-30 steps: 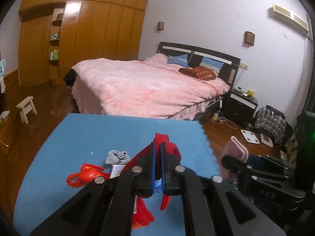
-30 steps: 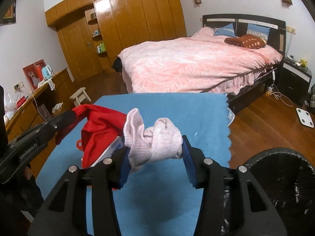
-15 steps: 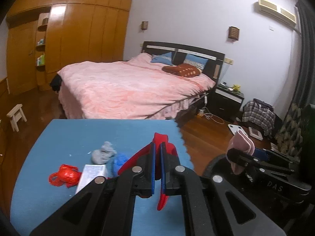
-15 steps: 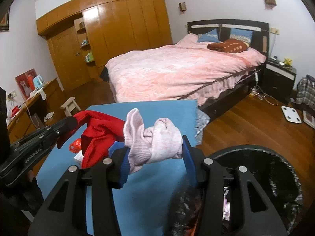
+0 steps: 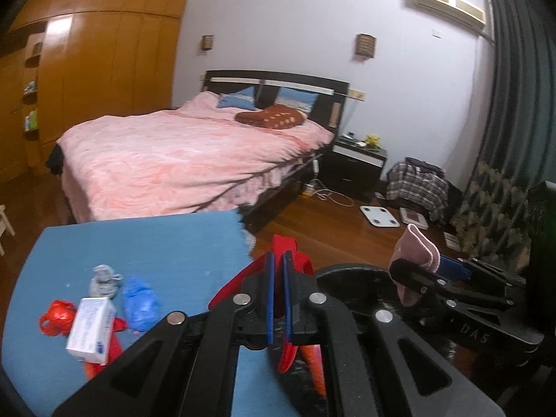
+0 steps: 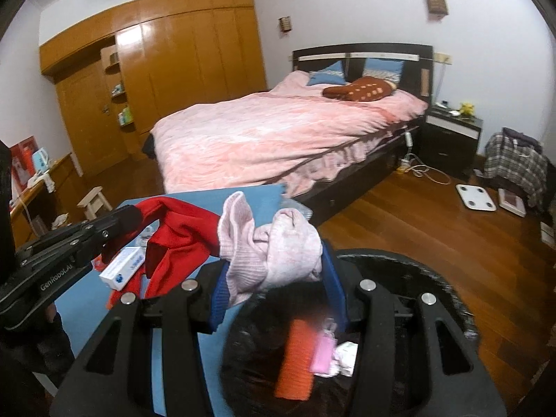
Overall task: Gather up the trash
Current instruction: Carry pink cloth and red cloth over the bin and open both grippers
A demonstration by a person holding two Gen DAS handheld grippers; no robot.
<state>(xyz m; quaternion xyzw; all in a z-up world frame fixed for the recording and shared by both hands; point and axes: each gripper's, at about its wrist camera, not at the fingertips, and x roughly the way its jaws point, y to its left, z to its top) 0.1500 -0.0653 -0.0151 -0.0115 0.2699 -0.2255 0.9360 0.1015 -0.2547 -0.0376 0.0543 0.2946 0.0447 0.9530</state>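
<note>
The left hand-held gripper (image 5: 277,295) has its blue pads pinched almost together on a red cloth (image 6: 180,239), and most of that cloth is hidden behind the black jaws in its own view; only a loop above and a tail below peek out. The right hand-held gripper (image 6: 274,271) sits part-open, clamped around a bunched pink sock (image 6: 271,243), whose lower half is cut off by the gripper body. Beneath it gapes the black trash bin (image 6: 434,278), its contents smeared by motion blur: an orange ribbed piece (image 6: 295,361) and something pink and white beside it, hard to name. Left on the blue tabletop (image 5: 146,243) are a white box (image 5: 91,330), a grey wad (image 5: 103,280), a blue crumpled bag (image 5: 139,300) and a red crumpled bag (image 5: 55,316) partly behind the box. Compared with half a second ago, both grippers have swung right off the tabletop edge: the bin now fills the space under the sock, and the tabletop has slid to the left of the frame.
</note>
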